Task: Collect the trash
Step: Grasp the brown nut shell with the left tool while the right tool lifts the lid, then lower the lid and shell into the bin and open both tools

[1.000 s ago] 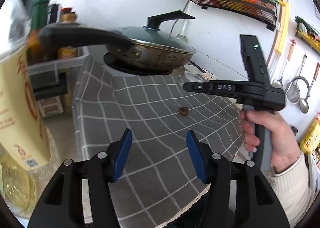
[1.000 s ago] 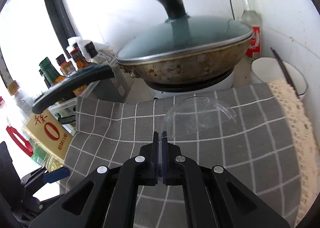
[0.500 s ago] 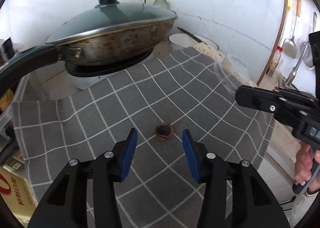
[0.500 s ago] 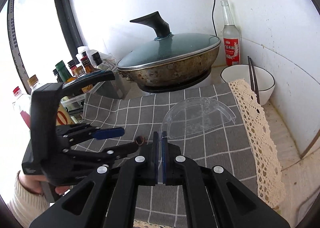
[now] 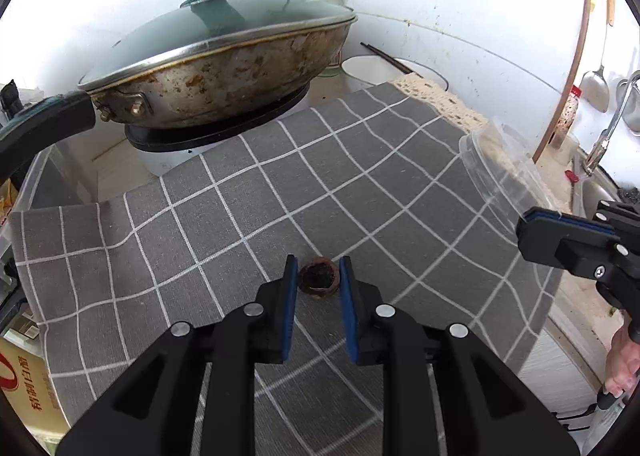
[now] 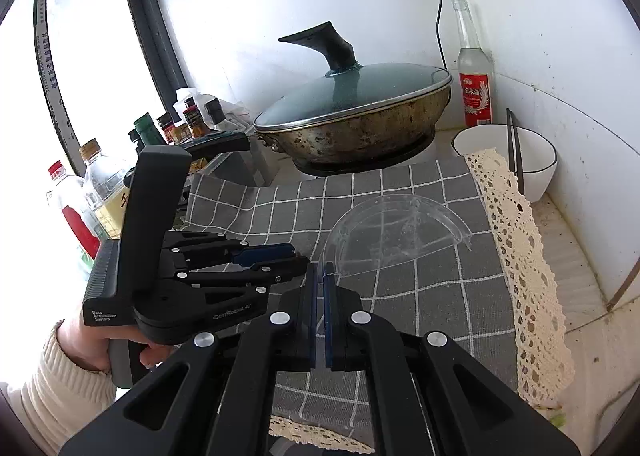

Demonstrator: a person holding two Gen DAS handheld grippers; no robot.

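Note:
A small brown hollow shell (image 5: 319,280) lies on the grey checked cloth (image 5: 360,195). My left gripper (image 5: 319,276) points down at it with a blue pad on each side; the jaws are closing and both pads touch the shell. In the right wrist view the left gripper (image 6: 299,258) sits low on the cloth, held by a hand in a cream sleeve, and hides the shell. My right gripper (image 6: 320,272) is shut on the rim of a clear plastic lid (image 6: 396,232), held just above the cloth. The left wrist view shows that lid (image 5: 500,167) and the right gripper (image 5: 568,225) at the right.
A lidded wok (image 6: 352,119) sits on a cooker behind the cloth. A white bowl with chopsticks (image 6: 508,159) and a glass bottle (image 6: 474,87) stand in the back corner. Sauce and oil bottles (image 6: 92,191) line the left side. A tap (image 5: 608,127) is at the right.
My left gripper swung from the left bottles to over the shell, and its jaws narrowed around it. My right gripper drew back from the wok, still holding the clear lid.

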